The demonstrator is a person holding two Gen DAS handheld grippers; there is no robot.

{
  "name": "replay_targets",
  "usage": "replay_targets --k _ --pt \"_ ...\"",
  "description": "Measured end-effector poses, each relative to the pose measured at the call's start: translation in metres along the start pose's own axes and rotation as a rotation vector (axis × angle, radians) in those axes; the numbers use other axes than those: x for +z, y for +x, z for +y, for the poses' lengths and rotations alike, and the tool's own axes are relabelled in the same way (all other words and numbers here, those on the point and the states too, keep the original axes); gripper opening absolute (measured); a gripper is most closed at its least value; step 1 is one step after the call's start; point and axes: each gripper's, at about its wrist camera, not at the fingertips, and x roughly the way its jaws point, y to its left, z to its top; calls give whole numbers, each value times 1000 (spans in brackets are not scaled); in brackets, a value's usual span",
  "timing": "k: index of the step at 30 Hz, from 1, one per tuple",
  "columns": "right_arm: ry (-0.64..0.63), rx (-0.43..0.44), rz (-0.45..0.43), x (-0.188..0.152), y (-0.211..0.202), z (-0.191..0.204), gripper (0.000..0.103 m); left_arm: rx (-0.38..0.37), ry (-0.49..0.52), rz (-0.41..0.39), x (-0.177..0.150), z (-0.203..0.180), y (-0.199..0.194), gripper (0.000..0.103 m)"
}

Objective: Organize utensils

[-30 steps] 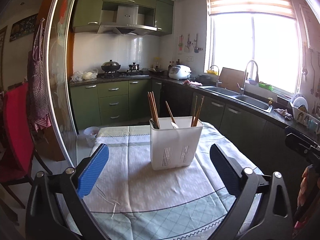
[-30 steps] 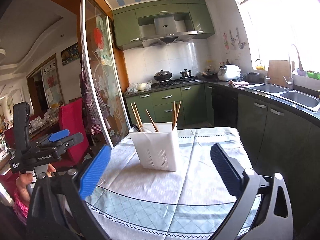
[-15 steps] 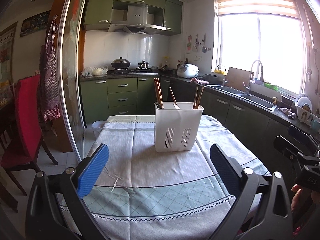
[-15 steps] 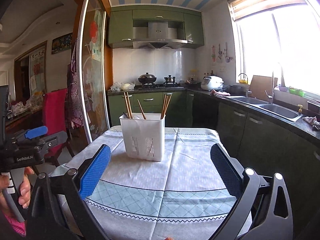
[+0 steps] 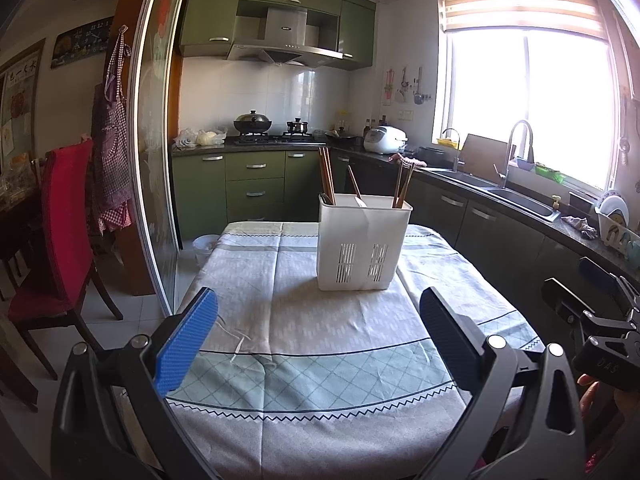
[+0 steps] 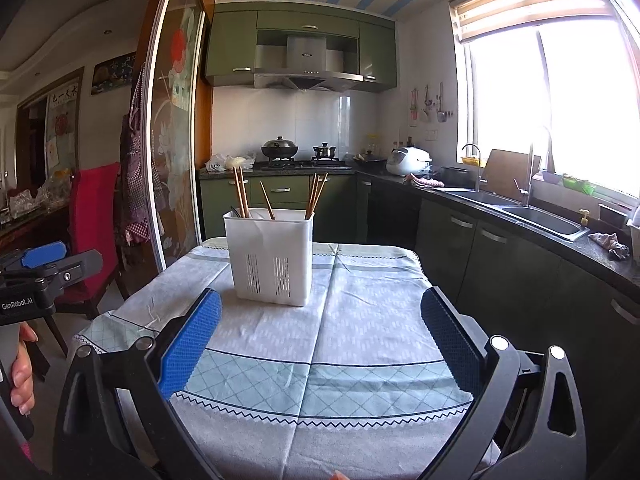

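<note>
- While held low at the near edge of the table (image 5: 320, 420), spread wide with nothing between the blue pads: left gripper (image 5: 320, 344), and likewise right gripper (image 6: 320, 340).
- Standing upright on the tablecloth (image 6: 360, 320) toward the far end, well apart from both grippers: white utensil holder (image 5: 362, 242), slotted on its front wall.
- Sticking up out of that holder in separate clusters: brown chopsticks (image 5: 326, 180), some at the left, one leaning near the middle, more at the right.
- Seen at the left edge of the right wrist view, gripping the other tool's handle: a hand (image 6: 22, 368).
- Running along the right-hand wall beneath a bright window: dark counter with a sink (image 5: 520, 200).
</note>
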Motion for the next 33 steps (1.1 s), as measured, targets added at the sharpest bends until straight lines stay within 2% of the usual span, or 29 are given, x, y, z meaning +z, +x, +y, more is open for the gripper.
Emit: replay_targets --k 14,33 --pt "-22 14 3 2 1 10 99 -8 -41 0 -2 12 -4 96" --pt "-18 31 3 2 0 10 99 -10 -20 -7 -1 7 -8 96"
